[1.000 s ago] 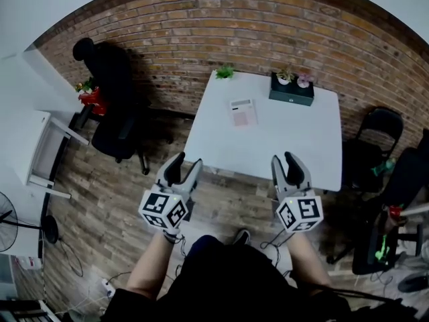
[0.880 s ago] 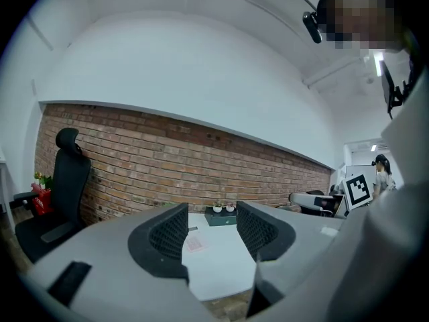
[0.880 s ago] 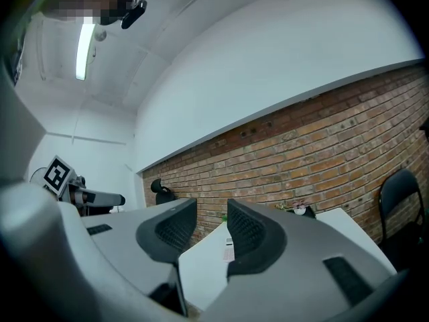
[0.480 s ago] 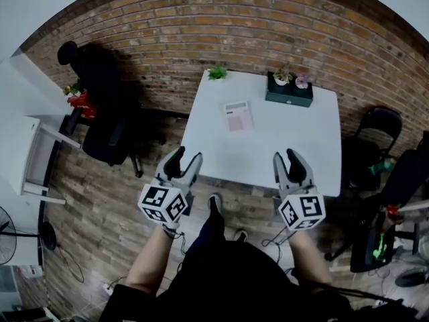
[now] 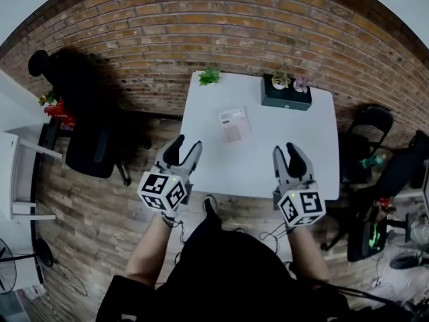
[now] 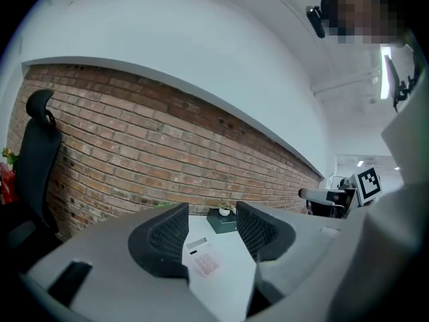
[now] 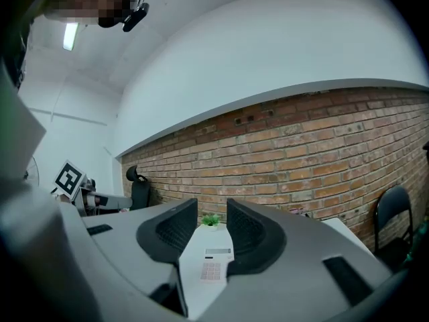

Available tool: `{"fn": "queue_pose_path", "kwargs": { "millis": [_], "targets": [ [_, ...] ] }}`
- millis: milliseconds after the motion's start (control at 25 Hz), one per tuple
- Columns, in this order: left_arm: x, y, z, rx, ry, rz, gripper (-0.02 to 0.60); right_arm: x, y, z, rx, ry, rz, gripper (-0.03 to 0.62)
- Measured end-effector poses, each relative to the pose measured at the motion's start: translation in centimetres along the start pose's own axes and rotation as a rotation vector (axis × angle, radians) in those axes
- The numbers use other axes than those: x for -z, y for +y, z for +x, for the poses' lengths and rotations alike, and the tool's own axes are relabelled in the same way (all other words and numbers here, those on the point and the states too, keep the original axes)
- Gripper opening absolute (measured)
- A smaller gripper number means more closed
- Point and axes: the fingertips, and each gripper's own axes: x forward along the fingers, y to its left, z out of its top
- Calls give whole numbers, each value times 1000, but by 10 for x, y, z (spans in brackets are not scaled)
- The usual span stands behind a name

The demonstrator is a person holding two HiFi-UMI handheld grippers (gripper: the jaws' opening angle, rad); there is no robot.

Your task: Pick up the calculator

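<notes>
Presently the thin white-and-pink calculator (image 5: pixel 234 125) lies flat on the white square table (image 5: pixel 288 146), at twelve o'clock from the left gripper (image 5: pixel 186 146) and right gripper (image 5: pixel 286 153), both spread and empty. Jaws closing too high could skid off its low edges.

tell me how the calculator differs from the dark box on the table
The calculator is pale and flat; the dark box is dark green and taller. The calculator lies bare near mid-table; the box sits at the far edge with two small pots on top. Both rest on the white table, untouched.
</notes>
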Motion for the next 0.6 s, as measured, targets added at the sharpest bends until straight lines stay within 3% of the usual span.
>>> {"fn": "queue_pose_path", "kwargs": {
  "millis": [320, 600],
  "targets": [
    [9, 54, 34, 57, 42, -40, 216, 2, 12, 46, 59, 43, -15, 144],
    [37, 68, 63, 120, 110, -64, 216, 15, 5, 63, 115, 80, -16, 144]
  ]
}}
